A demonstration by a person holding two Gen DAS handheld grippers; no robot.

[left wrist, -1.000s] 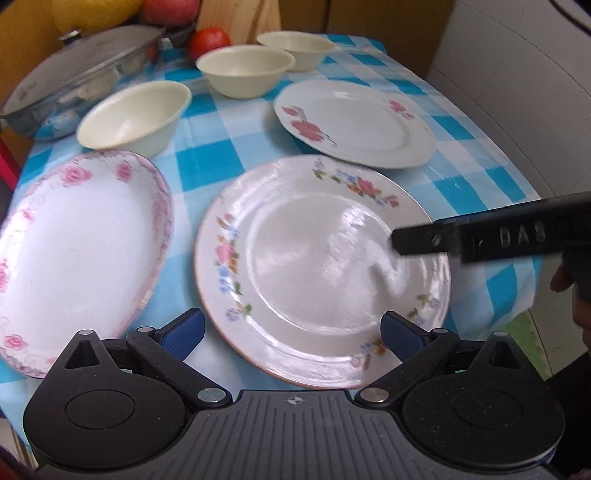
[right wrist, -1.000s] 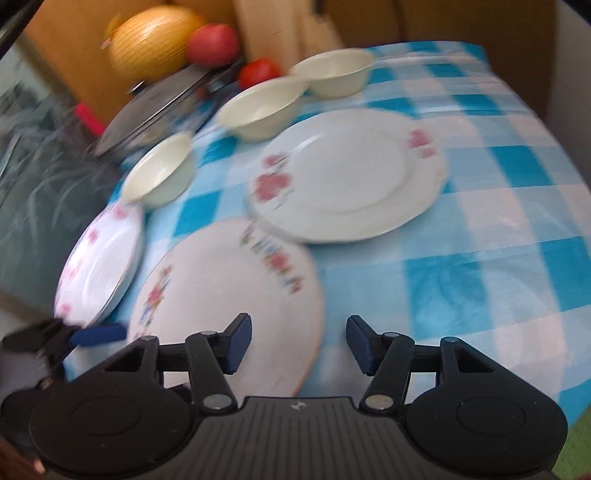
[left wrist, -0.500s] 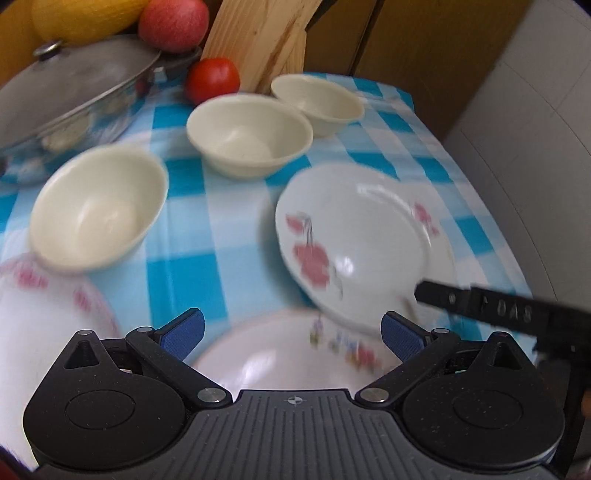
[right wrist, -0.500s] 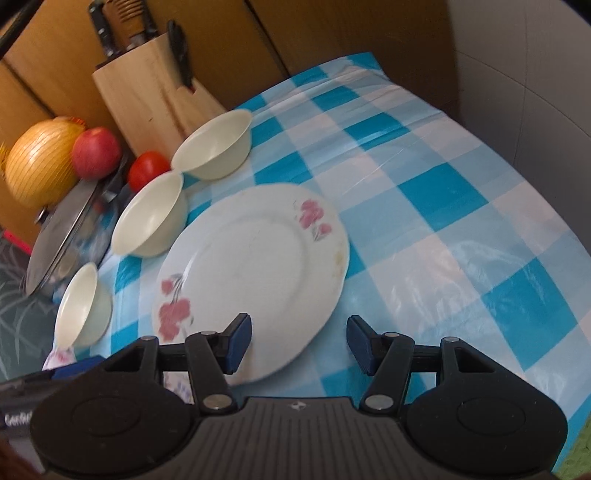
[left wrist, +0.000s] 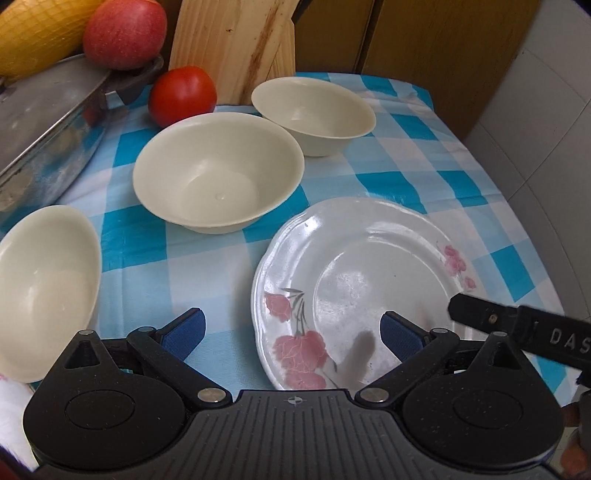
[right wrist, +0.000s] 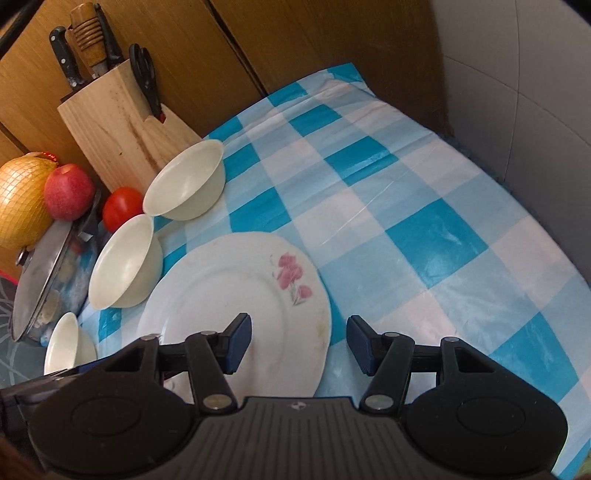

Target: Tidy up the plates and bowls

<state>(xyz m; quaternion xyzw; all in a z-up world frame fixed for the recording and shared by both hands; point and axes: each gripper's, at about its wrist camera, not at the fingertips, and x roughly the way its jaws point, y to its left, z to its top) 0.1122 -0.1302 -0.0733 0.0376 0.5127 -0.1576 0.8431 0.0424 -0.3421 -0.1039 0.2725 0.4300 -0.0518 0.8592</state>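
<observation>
A white plate with pink roses [left wrist: 373, 291] lies on the checked cloth; it also shows in the right wrist view [right wrist: 236, 306]. Three cream bowls stand behind and left of it: far [left wrist: 314, 114], middle [left wrist: 218, 170], near [left wrist: 44, 288]; they show in the right wrist view too, far [right wrist: 184, 181], middle [right wrist: 123, 262], near [right wrist: 66, 345]. My left gripper [left wrist: 291, 332] is open and empty, low over the plate's near left rim. My right gripper [right wrist: 299, 341] is open and empty, astride the plate's near right rim; one of its fingers [left wrist: 476, 314] reaches over the plate.
A wooden knife block [right wrist: 122, 125] stands at the back. A tomato [left wrist: 183, 94], a lidded steel pan [left wrist: 40, 129] with an apple [left wrist: 123, 33] and a netted melon [right wrist: 22, 201] sit at the back left. A wall [right wrist: 535, 92] bounds the right side.
Both grippers have moved forward along the table, past the large floral plate and the oval plate, up to the rose plate and bowls. Both stay open.
</observation>
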